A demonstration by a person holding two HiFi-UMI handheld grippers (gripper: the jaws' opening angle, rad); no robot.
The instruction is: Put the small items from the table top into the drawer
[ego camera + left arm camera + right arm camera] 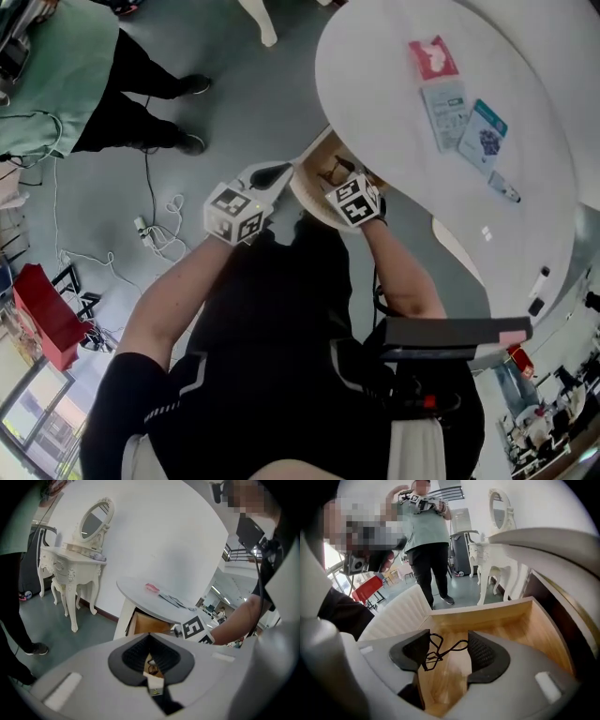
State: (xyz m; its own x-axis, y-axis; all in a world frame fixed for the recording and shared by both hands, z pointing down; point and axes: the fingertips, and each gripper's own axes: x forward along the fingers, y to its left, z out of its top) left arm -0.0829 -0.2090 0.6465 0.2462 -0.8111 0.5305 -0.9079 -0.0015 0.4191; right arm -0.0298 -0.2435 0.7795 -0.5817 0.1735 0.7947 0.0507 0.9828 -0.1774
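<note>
A white table (394,56) carries a pink packet (432,58), a white packet (445,112), a teal packet (484,131) and a pen-like item (503,187). Under its left edge the wooden drawer (506,625) stands pulled out. My right gripper (447,639) hangs open over the drawer floor. A black wire item (440,651) lies between its jaws, close to the left pad, with neither pad pressing it. My left gripper (150,637) is beside the drawer (143,623), its tips together on nothing. The head view shows both, left gripper (272,175) and right gripper (342,173), at the drawer.
A person in a green top and black trousers (429,550) stands on the grey floor a few steps off. A white dressing table with an oval mirror (77,555) is against the wall. Cables (159,230) and a red crate (47,314) lie on the floor at left.
</note>
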